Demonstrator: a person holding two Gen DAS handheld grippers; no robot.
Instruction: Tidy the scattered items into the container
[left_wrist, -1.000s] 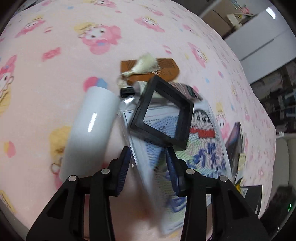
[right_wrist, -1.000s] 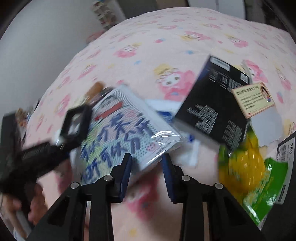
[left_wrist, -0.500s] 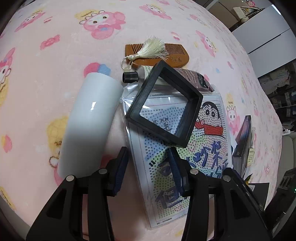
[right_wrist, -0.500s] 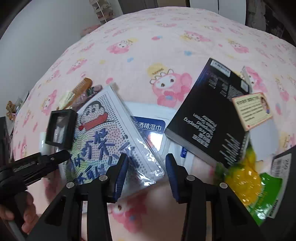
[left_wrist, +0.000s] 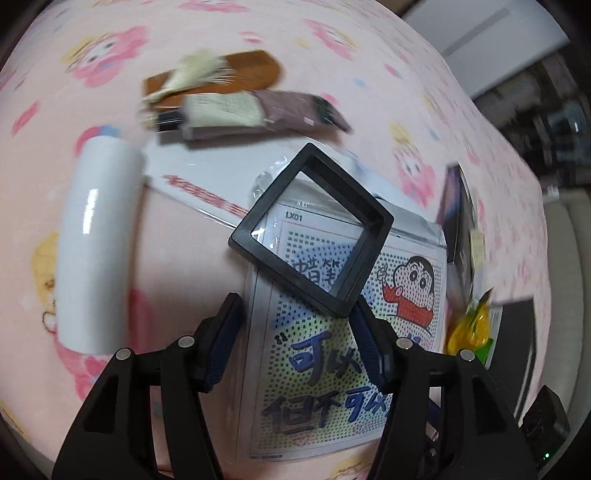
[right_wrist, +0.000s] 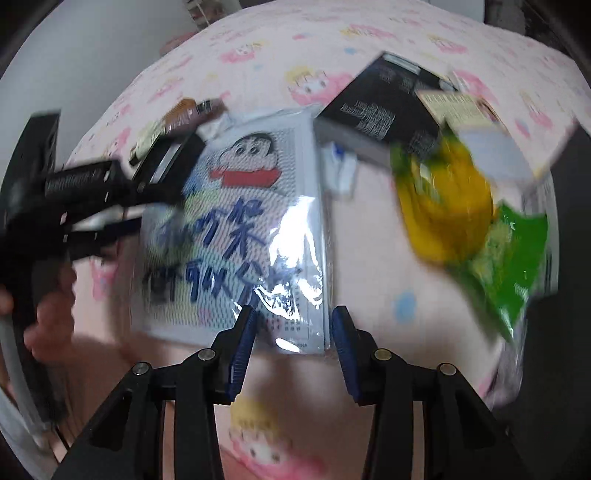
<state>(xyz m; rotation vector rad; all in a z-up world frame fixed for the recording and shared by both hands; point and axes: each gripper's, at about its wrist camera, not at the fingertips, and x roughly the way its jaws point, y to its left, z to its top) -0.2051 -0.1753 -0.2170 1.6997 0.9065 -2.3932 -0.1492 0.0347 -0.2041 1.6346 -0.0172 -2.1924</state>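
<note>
1. Both views carry motion blur. In the left wrist view the wooden comb (left_wrist: 221, 74), its pale tassel and the tube (left_wrist: 255, 114) beside it are smeared, and the tube's print cannot be read.
2. In the right wrist view the yellow-and-green packet (right_wrist: 476, 225) is blurred and its far edge is cut off by the lens rim. The black box (right_wrist: 384, 107) is partly covered by a tan card.
3. The container named in the task cannot be identified in either view.
4. The left gripper (left_wrist: 295, 332) has its jaws apart, with nothing between the pads. The black square frame (left_wrist: 312, 236) lies just ahead of the pads, tilted corner-on, resting on the cartoon craft kit (left_wrist: 351, 332).
5. The cartoon craft kit (right_wrist: 243, 236) lies flat on the pink blanket (right_wrist: 406, 44). In the left wrist view its long axis runs away from the camera, cartoon face at the far end.
6. The right gripper (right_wrist: 291, 343) has its jaws apart, straddling the kit's near edge; contact cannot be confirmed.
7. The white cylinder (left_wrist: 96, 240) lies on its side to the left, apart from the kit.
</note>
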